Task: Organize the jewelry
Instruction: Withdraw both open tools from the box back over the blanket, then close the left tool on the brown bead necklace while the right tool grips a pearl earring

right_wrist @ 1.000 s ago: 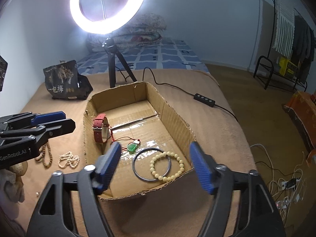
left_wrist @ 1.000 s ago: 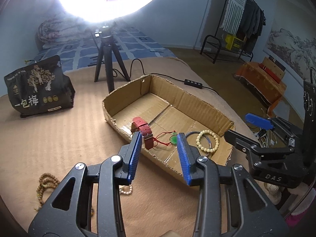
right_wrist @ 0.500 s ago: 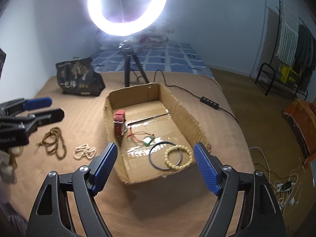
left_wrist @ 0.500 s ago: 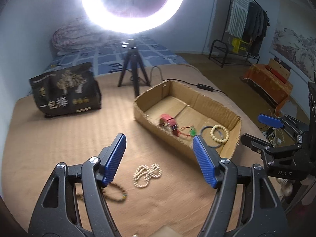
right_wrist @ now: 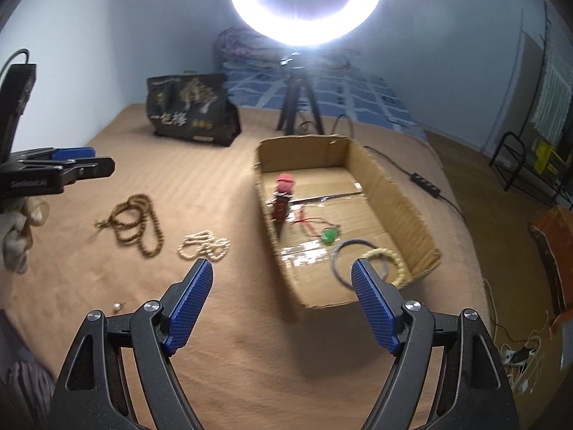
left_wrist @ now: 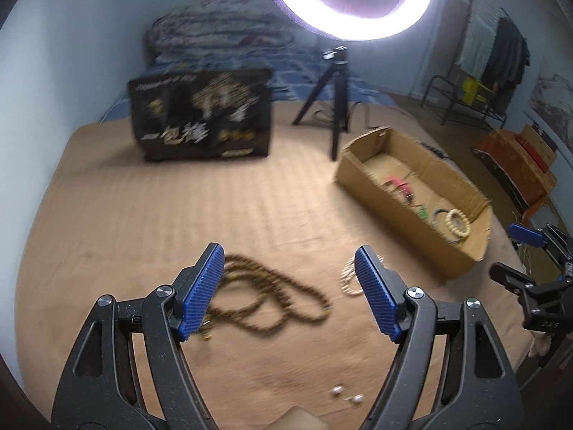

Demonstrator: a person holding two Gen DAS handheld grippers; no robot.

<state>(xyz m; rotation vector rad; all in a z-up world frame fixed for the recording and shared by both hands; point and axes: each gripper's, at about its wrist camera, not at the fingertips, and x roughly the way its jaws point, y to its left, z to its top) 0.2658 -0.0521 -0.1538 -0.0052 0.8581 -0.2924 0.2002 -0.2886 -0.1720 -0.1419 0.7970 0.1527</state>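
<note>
The left gripper (left_wrist: 289, 292) had swung away from the cardboard box (left_wrist: 408, 211), its fingers just opened wide and empty over the brown bead necklace (left_wrist: 272, 301) on the bed. The right gripper (right_wrist: 283, 306) hung spread, empty. That necklace looked next.

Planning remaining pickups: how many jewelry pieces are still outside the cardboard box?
3: brown bead necklace, white bead strand beside it, small pearl earrings nearer the camera. Others may be hidden.
</note>
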